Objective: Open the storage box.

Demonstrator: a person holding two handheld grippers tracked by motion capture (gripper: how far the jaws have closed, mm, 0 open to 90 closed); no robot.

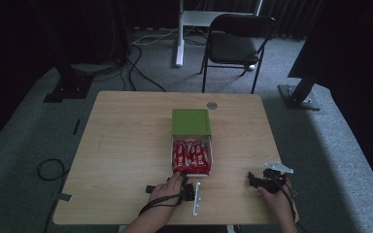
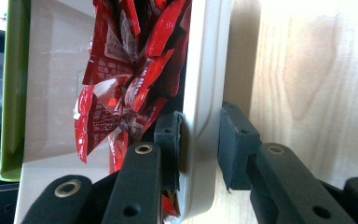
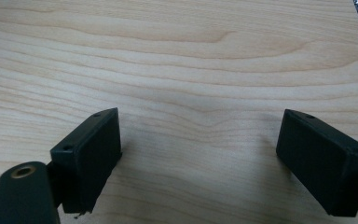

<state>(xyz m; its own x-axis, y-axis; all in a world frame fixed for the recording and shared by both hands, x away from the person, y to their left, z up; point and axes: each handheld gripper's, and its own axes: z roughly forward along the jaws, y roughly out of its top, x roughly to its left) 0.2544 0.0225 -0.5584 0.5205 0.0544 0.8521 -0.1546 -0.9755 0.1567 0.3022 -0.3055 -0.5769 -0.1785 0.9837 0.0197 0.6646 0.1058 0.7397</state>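
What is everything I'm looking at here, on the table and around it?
Light wooden table: one, centre of the room.
White open tray of red shiny snack packets: one, mid-table, sliding out from under a green flat box sleeve.
Small grey round disc: one, far table edge.
Black folding chair: one, behind the table.
White stand leg: one, left of the chair.
Black cables: several, on the grey carpet.
Left gripper: black, fingers closed on the tray's near wall.
Right gripper: black, fingers wide apart, above bare wood at the table's right.
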